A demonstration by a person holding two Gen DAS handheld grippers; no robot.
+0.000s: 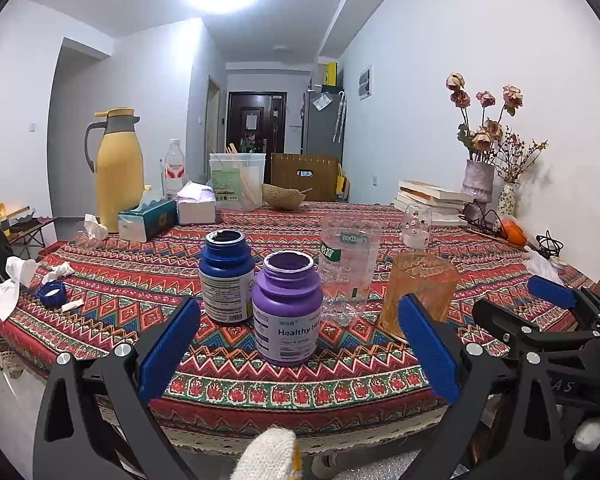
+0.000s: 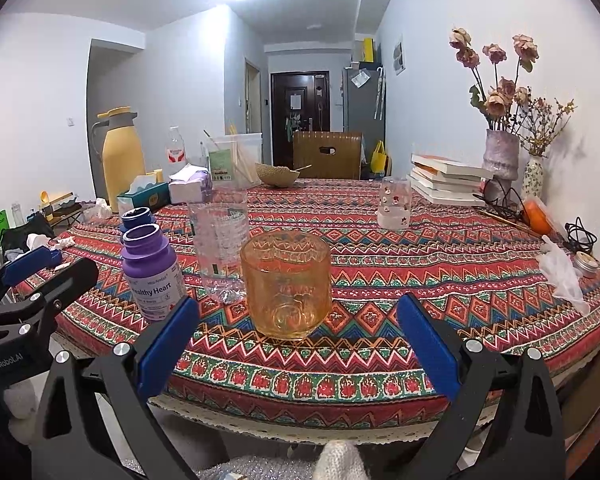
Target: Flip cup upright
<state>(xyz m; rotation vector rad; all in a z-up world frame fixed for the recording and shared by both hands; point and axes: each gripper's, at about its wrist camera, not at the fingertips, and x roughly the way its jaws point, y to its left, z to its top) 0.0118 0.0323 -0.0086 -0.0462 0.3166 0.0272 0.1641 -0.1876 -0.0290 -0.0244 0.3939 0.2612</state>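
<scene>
Amber glass cup upright on the patterned tablecloth, mouth up, thick base down, near the table's front edge. Centred ahead of the right gripper, beyond the blue pads, touching neither; jaws spread wide, nothing held. Seen from the left wrist, same cup ahead and to the right of the left gripper, partly behind its right pad; those jaws also spread wide and empty.

Purple bottle just ahead between the left pads, lid off, label reading "Healthy He…"; from the right wrist, "…ealthy Heart". Blue bottle just behind it, barcode visible, text too small to read. Clear plastic bottle between purple bottle and cup, green label, writing unreadable. "GenRobot.AI" printed on the left gripper's body in the right wrist view.
</scene>
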